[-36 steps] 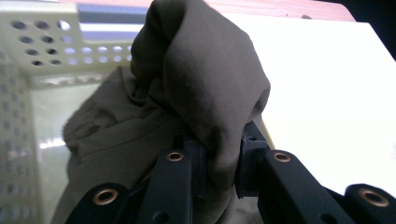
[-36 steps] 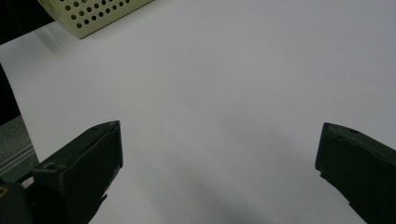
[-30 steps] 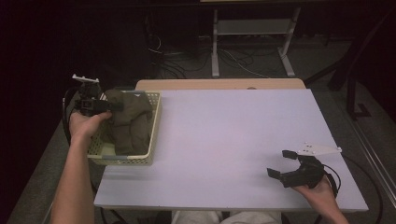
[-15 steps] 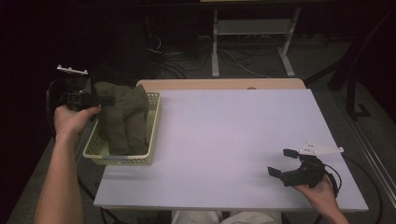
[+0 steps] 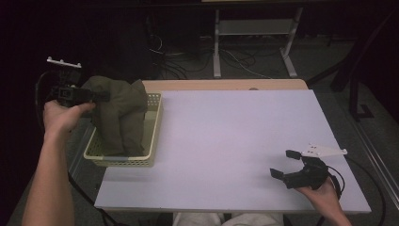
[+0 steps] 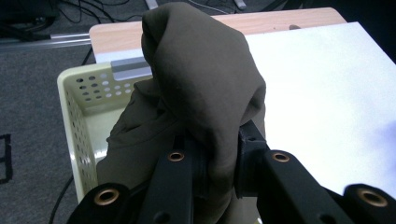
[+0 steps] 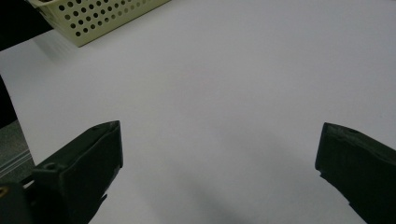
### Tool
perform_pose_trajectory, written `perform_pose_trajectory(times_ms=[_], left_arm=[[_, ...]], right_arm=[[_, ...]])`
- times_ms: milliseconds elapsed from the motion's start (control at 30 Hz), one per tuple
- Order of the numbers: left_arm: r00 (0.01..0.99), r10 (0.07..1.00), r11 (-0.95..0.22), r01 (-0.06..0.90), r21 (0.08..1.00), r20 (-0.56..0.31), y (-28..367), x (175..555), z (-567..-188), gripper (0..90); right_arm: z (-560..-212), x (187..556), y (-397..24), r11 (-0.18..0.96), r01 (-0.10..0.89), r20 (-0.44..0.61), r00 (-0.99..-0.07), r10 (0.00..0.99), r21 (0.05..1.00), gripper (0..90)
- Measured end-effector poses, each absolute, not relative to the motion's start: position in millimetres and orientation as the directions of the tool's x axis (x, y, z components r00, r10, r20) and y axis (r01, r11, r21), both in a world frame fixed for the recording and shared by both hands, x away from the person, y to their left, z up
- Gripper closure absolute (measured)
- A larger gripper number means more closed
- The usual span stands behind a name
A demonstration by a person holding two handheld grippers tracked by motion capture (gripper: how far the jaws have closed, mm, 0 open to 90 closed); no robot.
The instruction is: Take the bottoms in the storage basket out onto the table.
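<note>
Olive-brown cloth (image 5: 120,115) is bunched between the fingers (image 6: 175,186) of your left gripper (image 5: 96,96), clamped tight on a fold at the garment's top. You've got it hoisted at the far left of the desk (image 5: 235,150), its upper part raised above the rim while the lower part hangs down inside the cream perforated basket (image 5: 153,136). Your left hand (image 5: 63,115) holds the gripper out beyond the basket's left side. Over at the near right corner, your right gripper (image 5: 289,165) sits low over bare white desk, fingers (image 7: 88,158) spread wide apart with nothing between them.
</note>
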State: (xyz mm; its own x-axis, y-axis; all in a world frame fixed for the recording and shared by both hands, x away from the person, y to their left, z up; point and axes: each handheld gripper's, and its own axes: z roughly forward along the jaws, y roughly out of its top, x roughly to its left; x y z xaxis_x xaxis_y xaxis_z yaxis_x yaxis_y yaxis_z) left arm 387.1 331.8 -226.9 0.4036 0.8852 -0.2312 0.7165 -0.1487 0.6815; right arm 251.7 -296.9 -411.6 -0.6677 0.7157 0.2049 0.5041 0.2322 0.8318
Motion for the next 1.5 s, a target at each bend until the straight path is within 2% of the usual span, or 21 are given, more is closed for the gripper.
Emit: perform_pose_trajectory(times_ms=[867, 1500], left_arm=[[0.476, 0.862, -0.213, 0.652, 0.728, -0.174, 325, 376, -167, 78.5], [0.553, 0.821, -0.263, 0.585, 0.768, -0.141, 304, 371, -128, 78.6]], right_arm=[[-410, 251, -298, 0.226, 0.495, 0.205, -0.672, 0.712, 0.839, 0.5], [-410, 251, -301, 0.213, 0.492, 0.207, -0.665, 0.717, 0.844, 0.5]])
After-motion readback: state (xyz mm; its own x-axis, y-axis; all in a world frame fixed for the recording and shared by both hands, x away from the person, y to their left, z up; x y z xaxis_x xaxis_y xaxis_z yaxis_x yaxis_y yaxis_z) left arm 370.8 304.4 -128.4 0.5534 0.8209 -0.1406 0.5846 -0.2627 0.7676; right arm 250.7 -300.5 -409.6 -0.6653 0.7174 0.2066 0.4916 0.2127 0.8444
